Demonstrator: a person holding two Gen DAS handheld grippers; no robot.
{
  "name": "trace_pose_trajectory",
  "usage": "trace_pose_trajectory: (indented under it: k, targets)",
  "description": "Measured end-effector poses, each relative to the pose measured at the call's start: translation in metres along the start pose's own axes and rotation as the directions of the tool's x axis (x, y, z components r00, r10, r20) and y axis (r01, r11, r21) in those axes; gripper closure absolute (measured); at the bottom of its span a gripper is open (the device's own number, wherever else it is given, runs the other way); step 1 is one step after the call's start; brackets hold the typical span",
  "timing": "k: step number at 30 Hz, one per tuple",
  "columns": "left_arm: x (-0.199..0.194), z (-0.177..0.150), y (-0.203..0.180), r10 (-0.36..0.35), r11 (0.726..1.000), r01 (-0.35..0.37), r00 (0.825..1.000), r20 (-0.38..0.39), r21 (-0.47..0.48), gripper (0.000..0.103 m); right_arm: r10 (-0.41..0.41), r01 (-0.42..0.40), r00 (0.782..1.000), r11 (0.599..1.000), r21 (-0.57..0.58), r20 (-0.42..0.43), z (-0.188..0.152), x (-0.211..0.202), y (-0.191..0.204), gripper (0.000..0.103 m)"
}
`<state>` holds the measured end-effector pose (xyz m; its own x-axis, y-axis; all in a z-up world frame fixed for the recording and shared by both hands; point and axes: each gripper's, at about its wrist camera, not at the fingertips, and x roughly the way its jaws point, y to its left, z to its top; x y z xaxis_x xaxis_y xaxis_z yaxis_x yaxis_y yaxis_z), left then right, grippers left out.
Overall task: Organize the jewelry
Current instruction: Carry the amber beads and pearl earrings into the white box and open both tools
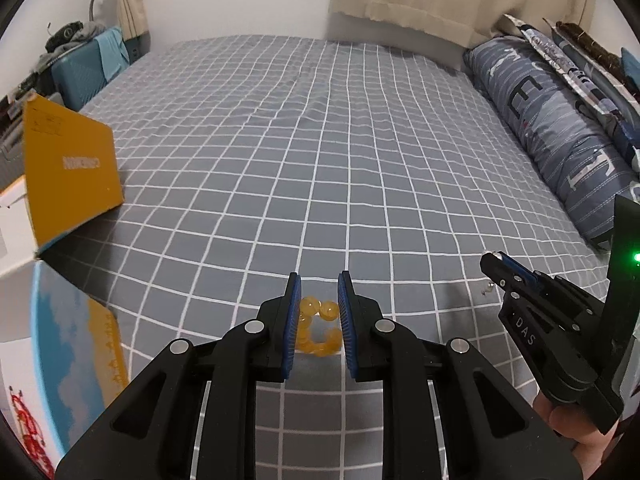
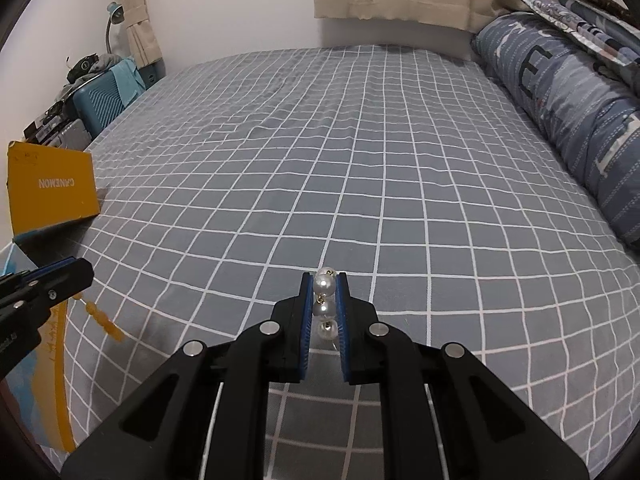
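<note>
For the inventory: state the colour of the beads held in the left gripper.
Translucent amber-yellow beads, seen best in the left wrist view.

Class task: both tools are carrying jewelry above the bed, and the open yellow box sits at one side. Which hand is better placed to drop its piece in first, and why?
Probably left. The left tool, holding the amber bead bracelet, is nearer the yellow box; the right tool with the pearl piece is farther away.

Bedspread lies open ahead; yellow box blocks the left.
</note>
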<state>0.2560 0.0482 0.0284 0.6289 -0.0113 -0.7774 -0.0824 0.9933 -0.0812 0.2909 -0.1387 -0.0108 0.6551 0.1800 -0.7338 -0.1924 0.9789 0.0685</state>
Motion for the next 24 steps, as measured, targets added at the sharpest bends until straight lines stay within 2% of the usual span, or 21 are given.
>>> trace_pose_trajectory:
  k: [24]
  targets:
    - [-0.082,-0.017,0.021,0.057,0.998,-0.057,0.997,0.060,-0.004,0.084,-0.038,0.038,0.998,0.999,0.005,0.041,0.002,-0.096,0.030,0.092]
